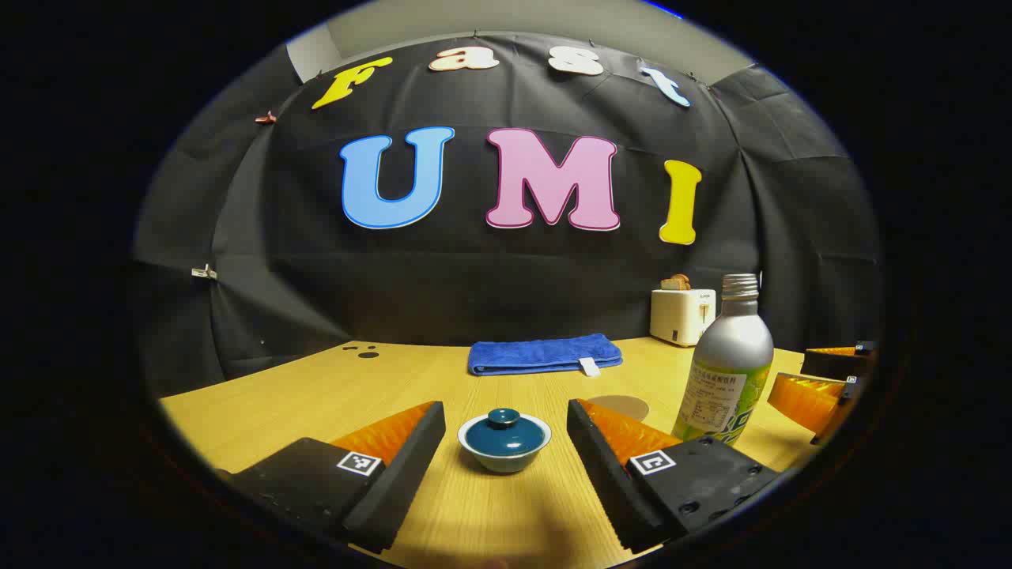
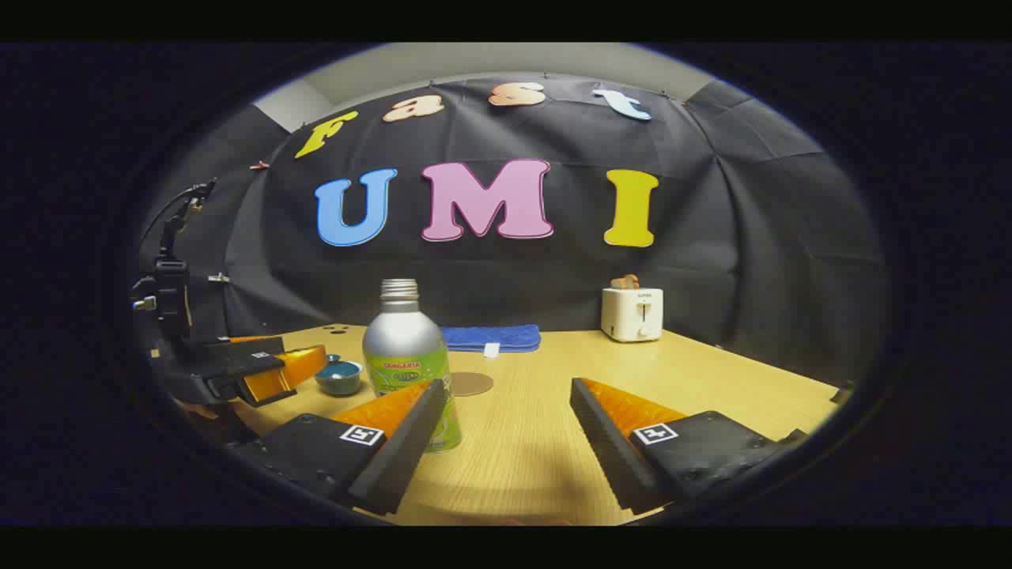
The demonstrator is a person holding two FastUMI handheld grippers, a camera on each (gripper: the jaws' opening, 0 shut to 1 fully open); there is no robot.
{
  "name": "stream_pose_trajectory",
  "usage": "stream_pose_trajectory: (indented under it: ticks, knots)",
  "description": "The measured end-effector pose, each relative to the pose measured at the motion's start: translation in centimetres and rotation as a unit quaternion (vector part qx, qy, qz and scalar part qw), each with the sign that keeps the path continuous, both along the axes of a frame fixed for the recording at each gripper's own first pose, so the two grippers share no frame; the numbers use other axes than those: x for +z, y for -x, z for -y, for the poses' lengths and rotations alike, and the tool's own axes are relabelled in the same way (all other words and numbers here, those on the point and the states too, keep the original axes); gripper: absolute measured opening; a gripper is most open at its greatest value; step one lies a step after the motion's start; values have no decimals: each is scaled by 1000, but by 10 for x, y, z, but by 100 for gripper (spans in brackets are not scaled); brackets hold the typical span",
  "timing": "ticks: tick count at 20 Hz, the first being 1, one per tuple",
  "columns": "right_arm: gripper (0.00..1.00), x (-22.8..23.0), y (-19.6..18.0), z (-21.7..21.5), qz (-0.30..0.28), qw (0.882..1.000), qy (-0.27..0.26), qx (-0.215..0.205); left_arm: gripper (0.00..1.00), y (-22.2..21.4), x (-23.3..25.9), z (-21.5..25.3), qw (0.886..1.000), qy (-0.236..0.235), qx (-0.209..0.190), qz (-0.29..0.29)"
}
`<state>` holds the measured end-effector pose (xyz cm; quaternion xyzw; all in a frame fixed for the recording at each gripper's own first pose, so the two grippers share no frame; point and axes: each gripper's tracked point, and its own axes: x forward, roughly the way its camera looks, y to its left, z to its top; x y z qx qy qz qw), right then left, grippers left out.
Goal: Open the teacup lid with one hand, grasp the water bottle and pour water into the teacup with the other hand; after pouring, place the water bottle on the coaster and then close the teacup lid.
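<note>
Left gripper view: the left gripper (image 1: 506, 450) was held wide open and empty around the lidded teacup (image 1: 504, 441). The right gripper (image 2: 506, 442), open and empty, was beside the bottle (image 2: 409, 359). Nothing was judged done.

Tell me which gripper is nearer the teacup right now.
Left. The left gripper has the lidded teacup just ahead between its open fingers. The right gripper is farther off, beyond the water bottle.

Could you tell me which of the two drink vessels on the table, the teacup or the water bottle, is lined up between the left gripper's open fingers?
The lidded teacup: it sits centred ahead of the left gripper, while the water bottle stands off to the side.
</note>
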<state>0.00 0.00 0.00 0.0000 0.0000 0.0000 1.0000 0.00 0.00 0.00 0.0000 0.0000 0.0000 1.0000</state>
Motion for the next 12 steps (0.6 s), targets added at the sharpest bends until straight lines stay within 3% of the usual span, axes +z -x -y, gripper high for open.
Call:
stream_pose_trajectory:
  ticks: [12]
  knots:
    - [98,-1,-9,3,1,1000,0,-9,99,-5,0,-5,1000,0,4,0]
